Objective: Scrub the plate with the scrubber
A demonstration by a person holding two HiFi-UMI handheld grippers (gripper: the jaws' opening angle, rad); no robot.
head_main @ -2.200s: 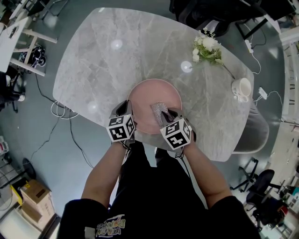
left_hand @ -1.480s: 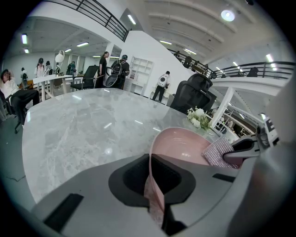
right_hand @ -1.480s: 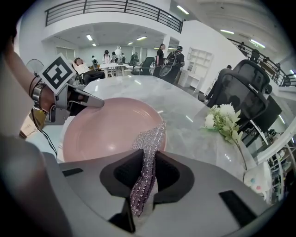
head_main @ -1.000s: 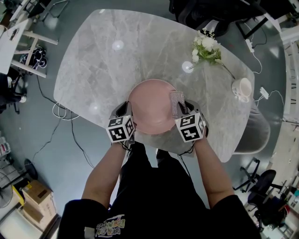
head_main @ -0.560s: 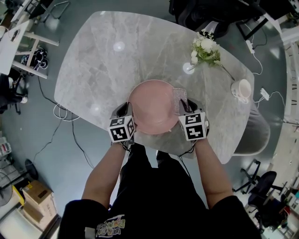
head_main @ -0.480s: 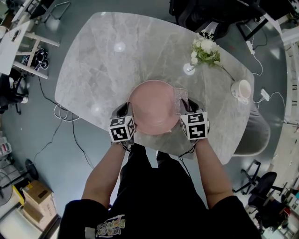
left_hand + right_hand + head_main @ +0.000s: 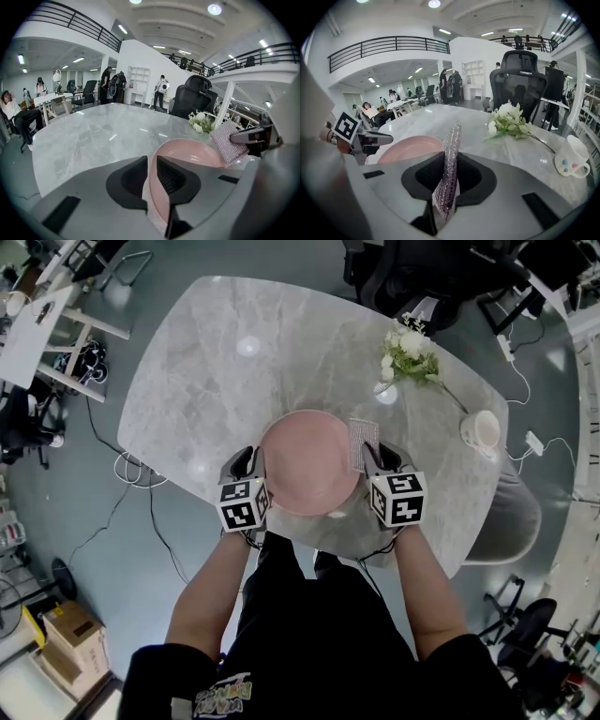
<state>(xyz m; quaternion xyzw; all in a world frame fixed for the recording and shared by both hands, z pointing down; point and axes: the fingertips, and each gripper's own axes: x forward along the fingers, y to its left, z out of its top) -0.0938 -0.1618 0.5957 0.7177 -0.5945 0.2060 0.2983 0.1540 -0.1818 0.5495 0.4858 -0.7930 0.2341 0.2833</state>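
A pink plate [image 7: 309,460] lies near the front edge of the grey marble table [image 7: 216,362]. My left gripper [image 7: 251,463] is at the plate's left rim. In the left gripper view the plate [image 7: 187,152] has its rim between the jaws of the left gripper [image 7: 152,176], which are opening and no longer look pressed on it. My right gripper [image 7: 373,457] is shut on a silvery glitter scrubber [image 7: 362,444] just past the plate's right rim. In the right gripper view the scrubber [image 7: 450,164] stands on edge between the right gripper's [image 7: 449,180] jaws, with the plate [image 7: 410,147] to its left.
A bunch of white flowers [image 7: 408,348] lies at the far right of the table, and a white cup [image 7: 481,429] stands near the right edge. A grey chair [image 7: 511,512] is tucked under the right side. Cables lie on the floor to the left [image 7: 122,465].
The right gripper has carried the scrubber from over the plate's middle to beside its right rim. The left gripper has stayed at the left rim.
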